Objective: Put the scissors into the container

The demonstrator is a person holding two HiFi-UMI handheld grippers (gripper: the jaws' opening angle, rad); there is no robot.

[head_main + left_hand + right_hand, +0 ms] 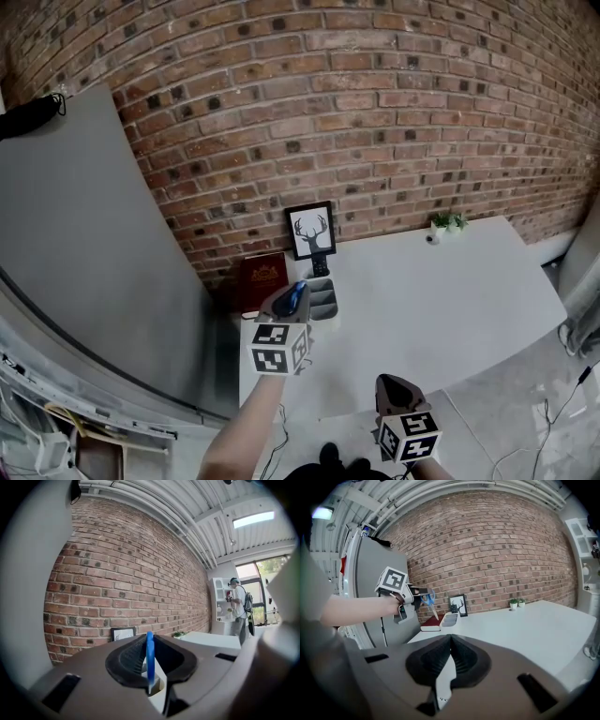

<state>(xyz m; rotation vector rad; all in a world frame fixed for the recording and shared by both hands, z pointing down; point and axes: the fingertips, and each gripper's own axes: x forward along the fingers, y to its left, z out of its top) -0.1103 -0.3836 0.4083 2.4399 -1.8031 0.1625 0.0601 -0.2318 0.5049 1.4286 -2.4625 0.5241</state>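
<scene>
Because the left gripper (287, 307) has its jaws pressed on the blue-handled scissors (430, 598), with the metal blade pointing down, the step in hand is, I think, the lowering into the grey plastic container (325, 302). The scissors hang in the air just above and beside the container's near end and are not yet inside it.

To do this well, I would bring the blade tip over one open compartment first, keep the scissors nearly upright, and go down slowly so that the tip does not hit the rim or push the light container along the white table (441, 300). The jaws should part only when the tip rests inside. The right gripper (450, 644) is held low and well apart, its jaws together with nothing between them; it could steady the container if needed.

Counted:
- one pair of scissors, one container and two grippers
- one framed deer picture (311, 231)
- one dark red book (261, 278)
- two small potted plants (513, 603), as far as I can tell
</scene>
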